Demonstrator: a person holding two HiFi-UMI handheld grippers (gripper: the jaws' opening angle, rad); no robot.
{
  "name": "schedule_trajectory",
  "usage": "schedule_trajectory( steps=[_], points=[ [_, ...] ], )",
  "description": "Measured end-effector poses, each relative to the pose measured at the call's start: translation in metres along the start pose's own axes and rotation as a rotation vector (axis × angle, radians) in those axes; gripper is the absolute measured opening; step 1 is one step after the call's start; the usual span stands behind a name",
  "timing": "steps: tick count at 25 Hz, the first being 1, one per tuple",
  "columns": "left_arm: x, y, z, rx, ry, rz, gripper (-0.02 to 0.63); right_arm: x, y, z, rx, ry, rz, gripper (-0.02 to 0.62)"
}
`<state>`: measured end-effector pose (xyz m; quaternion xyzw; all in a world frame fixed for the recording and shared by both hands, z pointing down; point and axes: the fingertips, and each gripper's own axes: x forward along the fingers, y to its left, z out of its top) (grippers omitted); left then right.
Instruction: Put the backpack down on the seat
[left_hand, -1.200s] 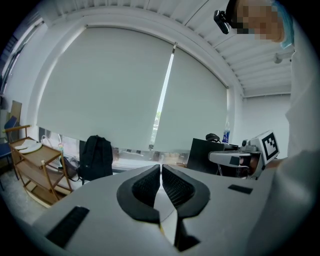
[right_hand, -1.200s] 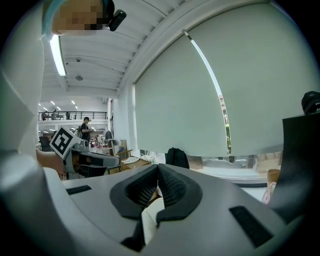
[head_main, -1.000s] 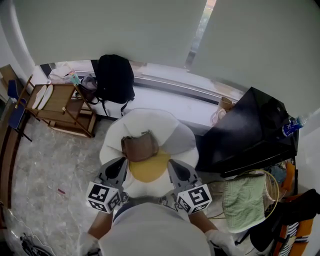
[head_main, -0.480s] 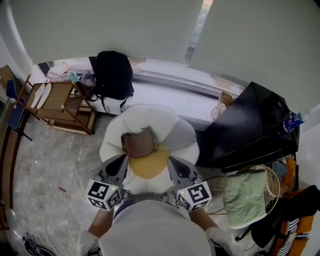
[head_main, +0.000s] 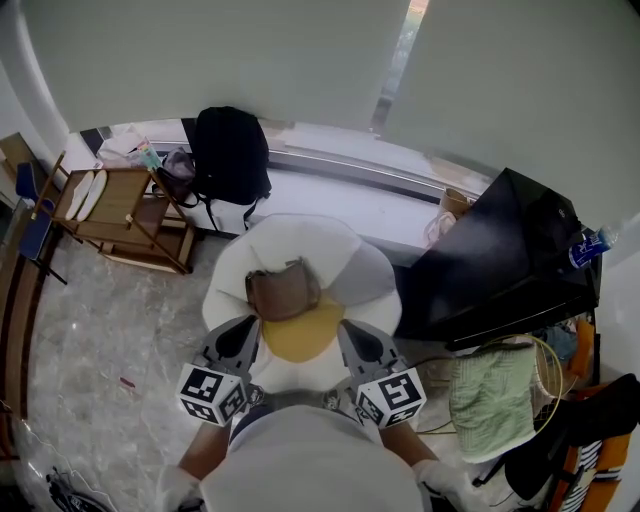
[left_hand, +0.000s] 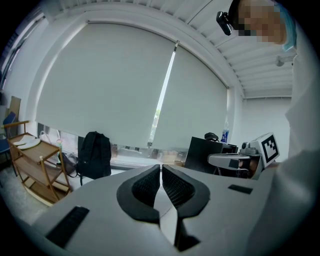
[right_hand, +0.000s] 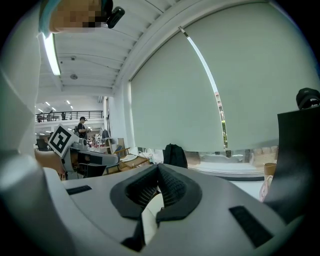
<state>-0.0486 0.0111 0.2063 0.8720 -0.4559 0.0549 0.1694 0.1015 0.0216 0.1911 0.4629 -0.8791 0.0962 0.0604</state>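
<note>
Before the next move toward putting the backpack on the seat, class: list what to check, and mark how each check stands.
1. Left gripper empty: ok, jaws shut with nothing between them.
2. Right gripper empty: ok, also shut on nothing.
3. Jaws open, ready to grasp: not ok on either side.
4. Backpack within reach: not ok. It stands on the window ledge, beyond the seat and away from both grippers.
5. Seat free to receive it: not ok. A brown item lies there by the yellow cushion.
6. Carry handle located: cannot tell.
</note>
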Motion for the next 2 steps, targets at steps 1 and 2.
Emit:
schedule_trajectory(
  steps=[1,2],
  points=[
    [-0.0001,-0.0007,-0.0009,-0.001,0.003,0.000,0.040,-0.0006,0.0002,-0.0005,0.005,0.001,0.002,0.031],
    [-0.0002,-0.0015,-0.0017,-0.001,0.007,-0.001,0.040,-0.0012,0.0003,-0.0010,0.010,0.002,0.004,0.031]
  ],
)
